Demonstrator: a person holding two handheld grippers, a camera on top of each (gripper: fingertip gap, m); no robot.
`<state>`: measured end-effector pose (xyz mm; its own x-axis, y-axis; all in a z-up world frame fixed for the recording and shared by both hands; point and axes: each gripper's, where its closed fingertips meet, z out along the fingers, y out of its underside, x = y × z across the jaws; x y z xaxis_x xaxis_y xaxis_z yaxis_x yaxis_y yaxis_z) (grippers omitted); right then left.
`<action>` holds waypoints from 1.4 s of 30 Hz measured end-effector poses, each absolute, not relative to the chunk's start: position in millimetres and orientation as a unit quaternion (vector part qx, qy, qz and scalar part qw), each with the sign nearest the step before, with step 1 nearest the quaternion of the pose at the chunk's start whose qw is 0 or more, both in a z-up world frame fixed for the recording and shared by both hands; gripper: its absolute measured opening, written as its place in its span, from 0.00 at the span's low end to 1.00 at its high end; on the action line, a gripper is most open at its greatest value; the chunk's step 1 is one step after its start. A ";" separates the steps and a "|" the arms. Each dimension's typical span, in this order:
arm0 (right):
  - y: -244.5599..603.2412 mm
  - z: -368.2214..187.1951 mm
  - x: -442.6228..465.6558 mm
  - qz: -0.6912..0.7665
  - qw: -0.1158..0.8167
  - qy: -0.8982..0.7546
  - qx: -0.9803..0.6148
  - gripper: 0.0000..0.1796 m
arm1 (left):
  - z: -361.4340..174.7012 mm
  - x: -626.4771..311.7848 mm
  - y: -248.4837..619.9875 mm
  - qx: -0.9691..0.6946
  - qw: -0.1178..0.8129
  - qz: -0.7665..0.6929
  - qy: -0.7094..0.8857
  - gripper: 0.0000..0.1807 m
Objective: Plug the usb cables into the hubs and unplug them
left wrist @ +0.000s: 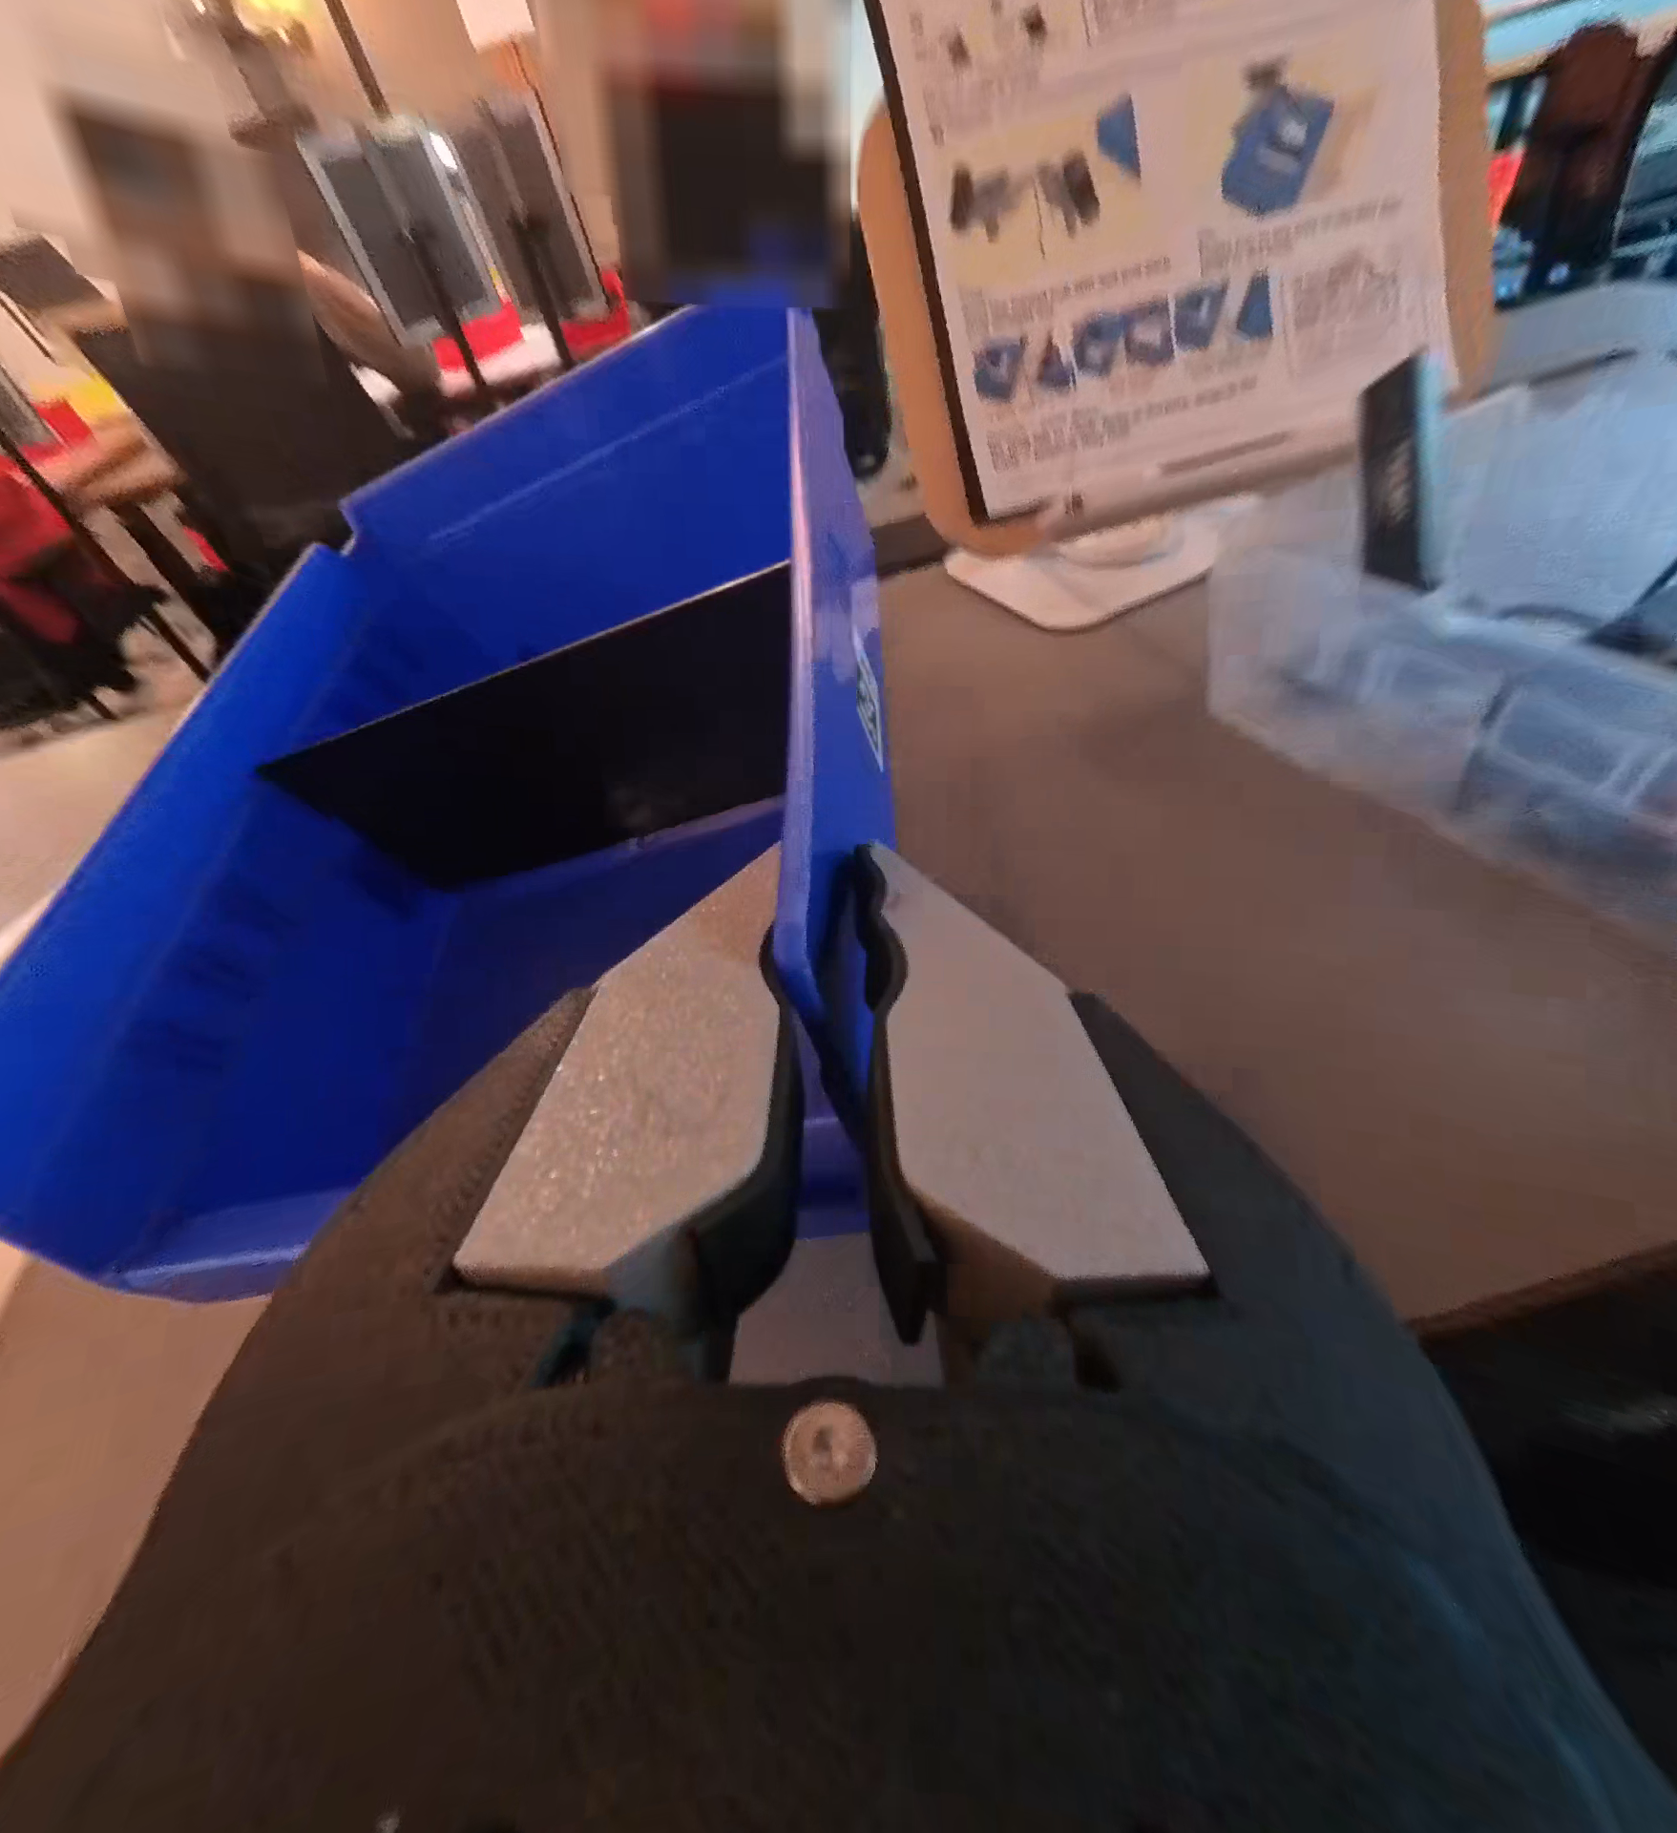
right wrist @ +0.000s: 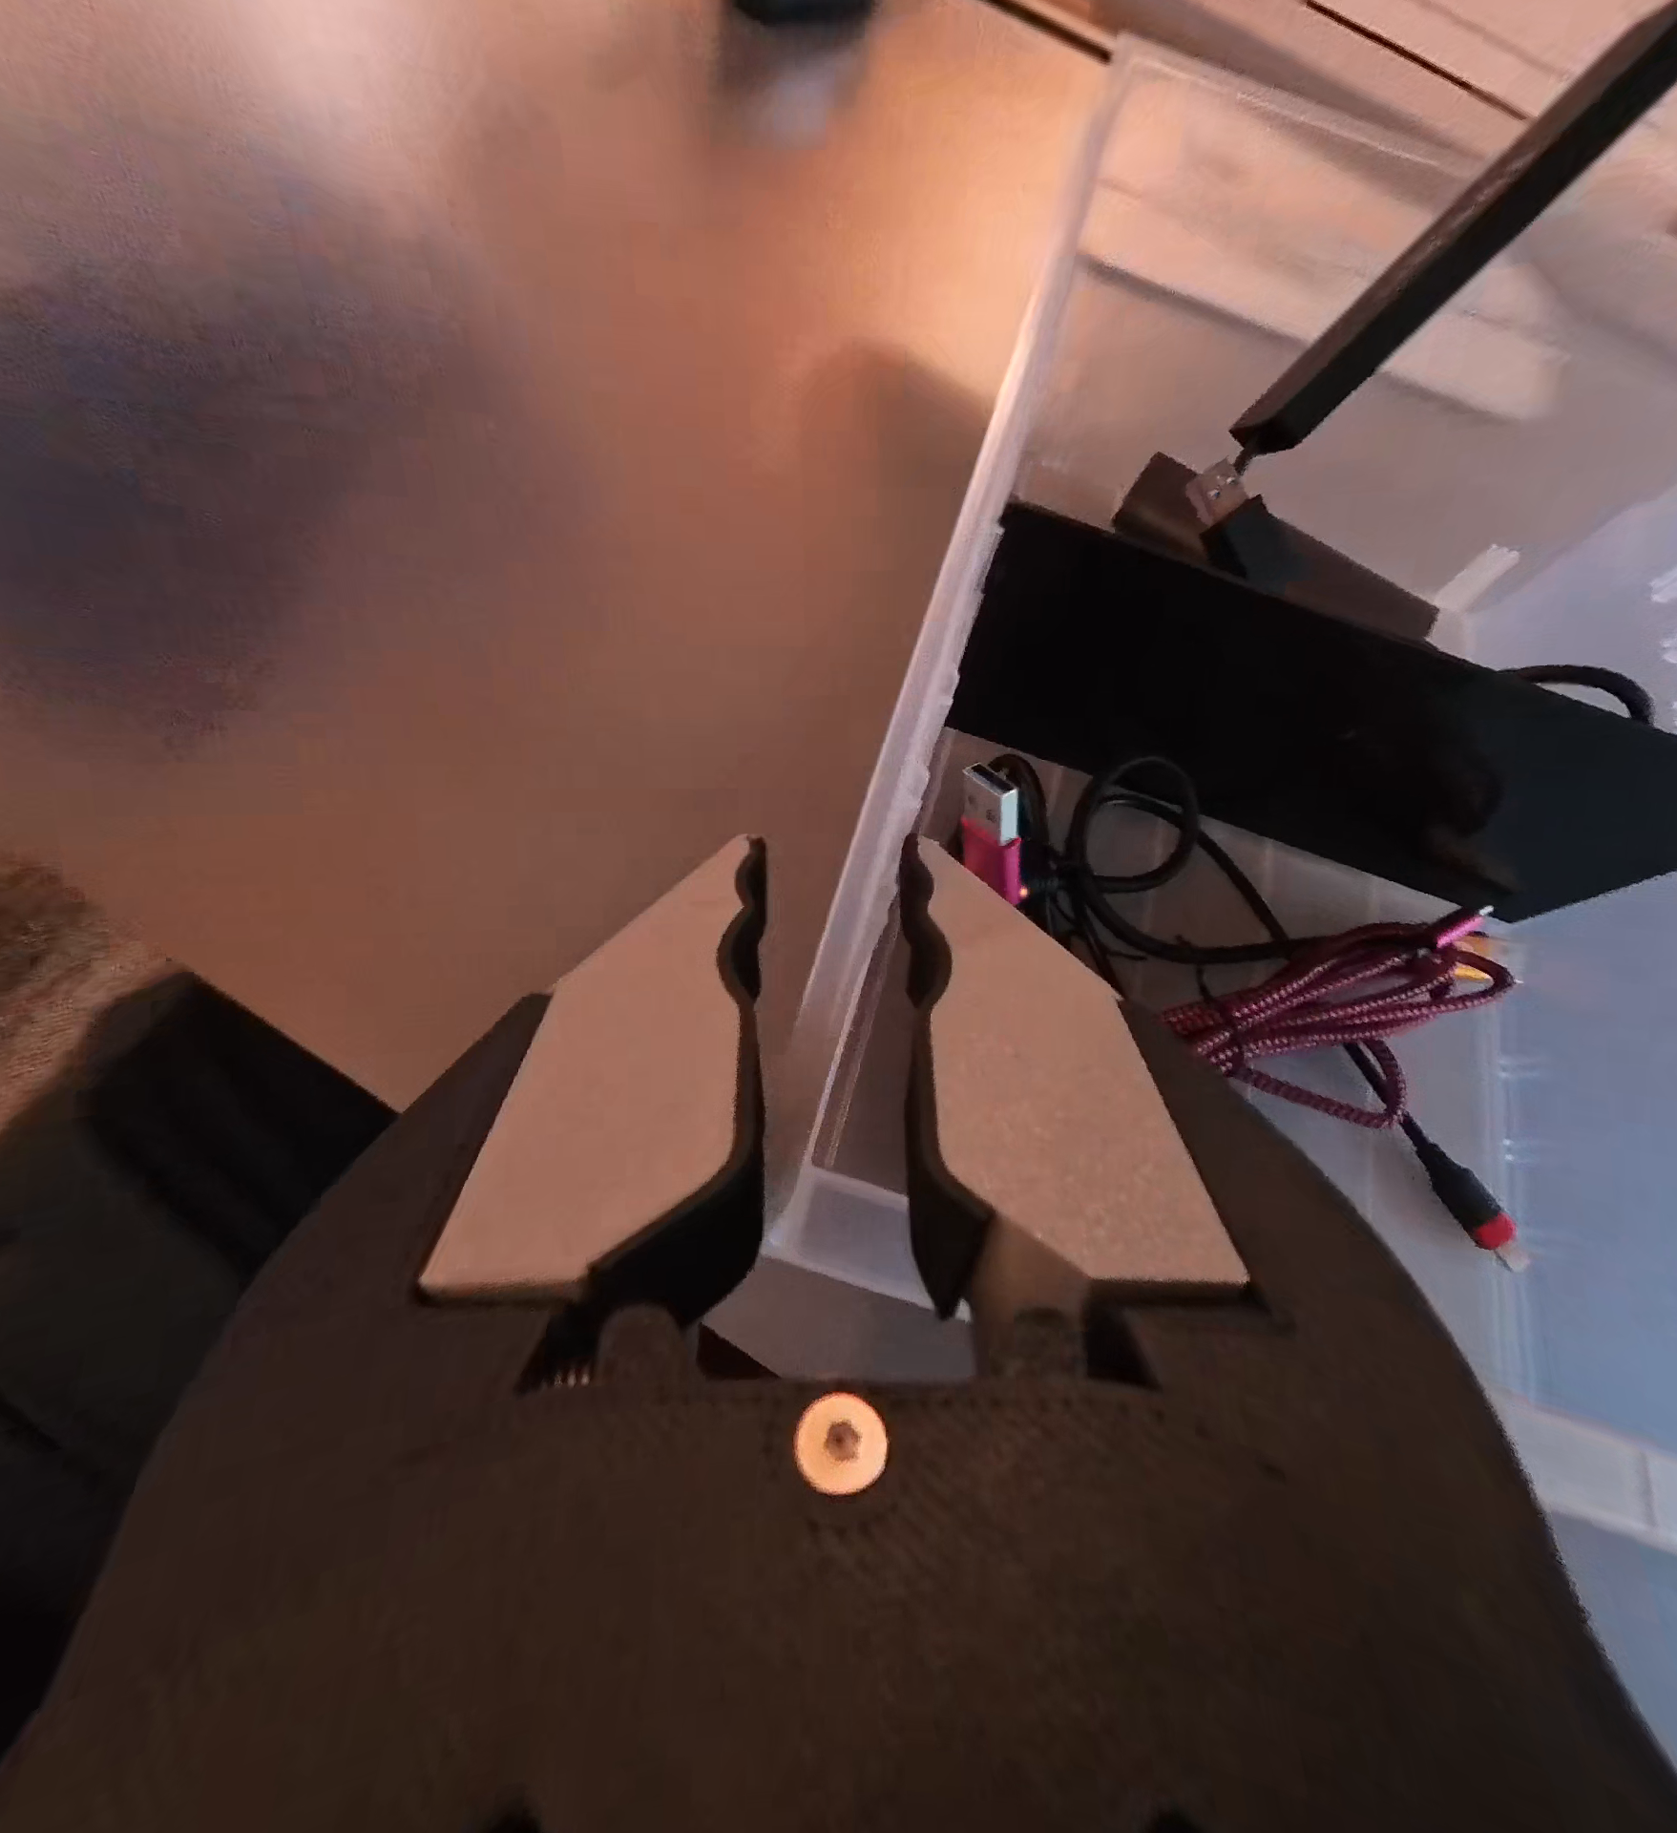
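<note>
My left gripper point(left wrist: 826, 893) is shut on the right side wall point(left wrist: 829, 645) of a blue plastic bin point(left wrist: 517, 555), which hangs tilted over the table's left edge. A black divider point(left wrist: 566, 734) crosses the bin's inside. My right gripper point(right wrist: 832, 853) straddles the left wall point(right wrist: 963, 555) of a clear plastic bin. The jaws stand slightly open, with a gap showing between the left pad point(right wrist: 745, 932) and the wall. Inside the clear bin lie a pink USB plug point(right wrist: 991, 823), a coiled black cable point(right wrist: 1141, 843) and a magenta braided cable point(right wrist: 1330, 1002).
A black panel point(right wrist: 1310, 714) crosses the clear bin, and a long black bar point(right wrist: 1508, 198) leans above it. The clear bin point(left wrist: 1508, 674) also shows at the right in the left wrist view. A printed instruction sheet on a stand point(left wrist: 1161, 248) is at the back of the brown table point(left wrist: 1161, 893). Some 30 cm of space lies between my two pairs of fingers.
</note>
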<state>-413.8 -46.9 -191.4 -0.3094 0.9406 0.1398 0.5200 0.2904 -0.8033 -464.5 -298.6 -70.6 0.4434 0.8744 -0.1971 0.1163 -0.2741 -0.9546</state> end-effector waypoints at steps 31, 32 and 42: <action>226.6 -3.1 -310.8 0.549 0.402 -0.507 -0.529 0.25 | -67.0 -336.9 18.9 -0.758 0.562 0.327 -0.051 0.02; 233.0 0.1 -305.9 0.562 0.399 -0.497 -0.527 0.25 | -82.8 -339.4 33.8 -0.767 0.555 0.319 -0.050 0.02; 301.2 -51.2 -305.1 0.400 0.439 -0.519 -0.615 0.30 | -175.7 -350.8 150.4 -0.812 0.520 0.245 -0.098 0.02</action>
<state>-305.1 301.2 -51.2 0.1412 0.9893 -0.0367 0.2878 -0.0765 -0.9546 -350.8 150.4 -175.7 0.8606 0.4136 -0.2973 -0.0967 -0.4404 -0.8926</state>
